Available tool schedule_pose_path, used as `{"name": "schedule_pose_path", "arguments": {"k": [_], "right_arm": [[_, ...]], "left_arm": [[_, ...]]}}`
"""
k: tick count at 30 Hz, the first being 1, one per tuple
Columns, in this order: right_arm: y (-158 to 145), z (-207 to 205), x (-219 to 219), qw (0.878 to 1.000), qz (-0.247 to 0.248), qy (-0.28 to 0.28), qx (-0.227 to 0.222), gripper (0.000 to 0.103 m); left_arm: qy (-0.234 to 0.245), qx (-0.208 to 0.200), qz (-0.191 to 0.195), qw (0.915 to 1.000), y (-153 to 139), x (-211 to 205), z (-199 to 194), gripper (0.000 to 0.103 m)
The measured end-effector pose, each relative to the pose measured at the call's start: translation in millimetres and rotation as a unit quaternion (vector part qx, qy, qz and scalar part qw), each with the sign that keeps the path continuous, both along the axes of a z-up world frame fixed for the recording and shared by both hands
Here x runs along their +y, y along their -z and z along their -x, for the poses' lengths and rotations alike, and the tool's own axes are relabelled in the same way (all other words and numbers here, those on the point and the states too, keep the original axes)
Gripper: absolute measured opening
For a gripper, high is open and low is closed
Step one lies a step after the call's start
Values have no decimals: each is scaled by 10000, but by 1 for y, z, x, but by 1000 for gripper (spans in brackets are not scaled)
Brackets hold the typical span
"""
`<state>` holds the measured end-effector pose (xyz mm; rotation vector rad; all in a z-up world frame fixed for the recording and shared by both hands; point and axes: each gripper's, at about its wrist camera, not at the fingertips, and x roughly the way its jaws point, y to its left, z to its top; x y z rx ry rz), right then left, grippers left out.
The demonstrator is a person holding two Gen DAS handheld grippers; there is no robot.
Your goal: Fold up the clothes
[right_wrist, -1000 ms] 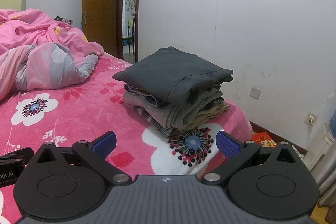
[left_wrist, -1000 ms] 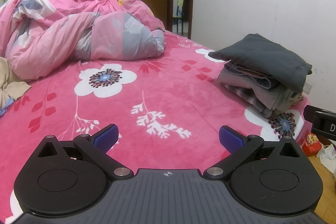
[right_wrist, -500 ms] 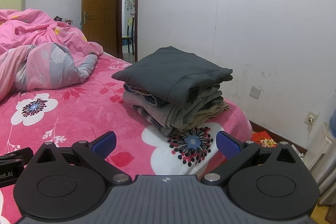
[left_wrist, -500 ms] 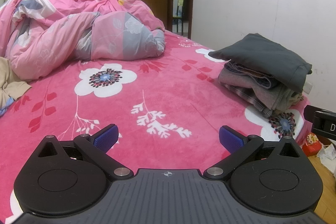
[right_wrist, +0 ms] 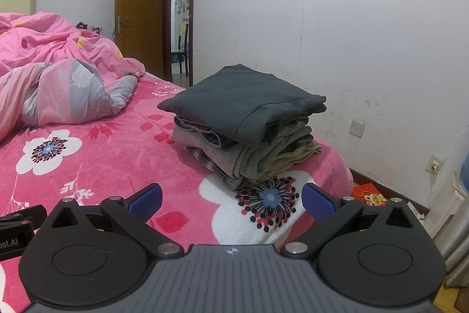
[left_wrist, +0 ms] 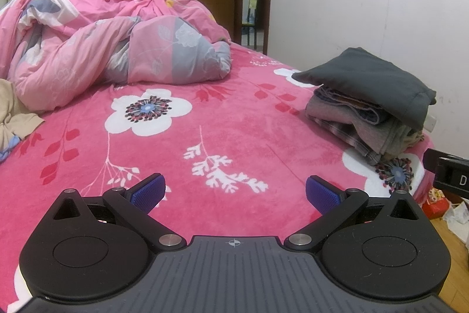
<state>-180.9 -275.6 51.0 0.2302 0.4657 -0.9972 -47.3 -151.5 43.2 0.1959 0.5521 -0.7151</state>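
A stack of folded clothes (left_wrist: 372, 104) (right_wrist: 249, 125), topped by a dark grey garment, rests near the right edge of the pink flowered bed (left_wrist: 222, 131) (right_wrist: 111, 143). A crumpled beige garment (left_wrist: 11, 110) lies unfolded at the far left of the left wrist view. My left gripper (left_wrist: 234, 191) hovers open over the bed's near part, with nothing between its blue pads. My right gripper (right_wrist: 231, 198) is open too, empty, just short of the stack. Each gripper's black body shows at the other view's edge.
A bunched pink and grey quilt (left_wrist: 111, 43) (right_wrist: 52, 84) fills the bed's far left. An open brown door (right_wrist: 140, 8) and a white wall (right_wrist: 366, 28) stand behind. Red packaging (right_wrist: 366, 192) and litter lie on the wooden floor right of the bed.
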Motion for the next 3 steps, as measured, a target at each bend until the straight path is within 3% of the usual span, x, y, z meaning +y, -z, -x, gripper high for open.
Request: {"name": "schedule_pose_path", "arguments": {"k": [3], "right_arm": [[0,0,1,10000,-3,5,1,103]], "left_arm": [[-4,-13,4,10000,0,1,0,103]]}}
